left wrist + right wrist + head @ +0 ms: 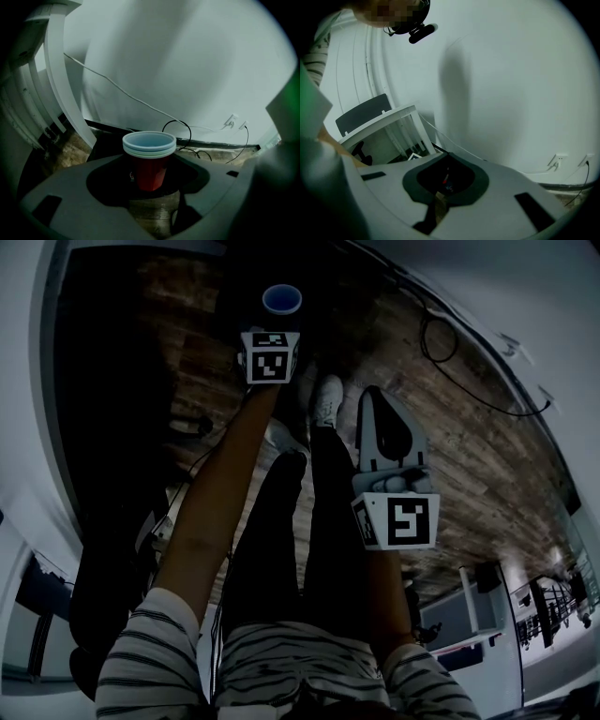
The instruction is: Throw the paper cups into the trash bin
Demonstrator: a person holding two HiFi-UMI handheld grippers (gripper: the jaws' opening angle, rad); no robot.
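A stack of paper cups (149, 154), red outside with pale blue and white rims, stands upright in the round cut-out of my left gripper's (150, 180) jaws, which are shut on it. From the head view the cups (281, 298) show as a blue ring held out over the floor, just past the left gripper (280, 322) and its marker cube. My right gripper (382, 409) hangs lower beside the person's right leg. In its own view the right gripper (445, 180) has its jaws together with nothing in the cut-out. No trash bin is recognisable in these dim frames.
A wooden floor (469, 456) meets a white wall (187, 70) with black cables (178, 129) and sockets (232, 121). A white frame leg (70, 103) stands at left. The person's legs and a white shoe (327, 399) are below me. A dark chair back (363, 115) sits behind a white rail.
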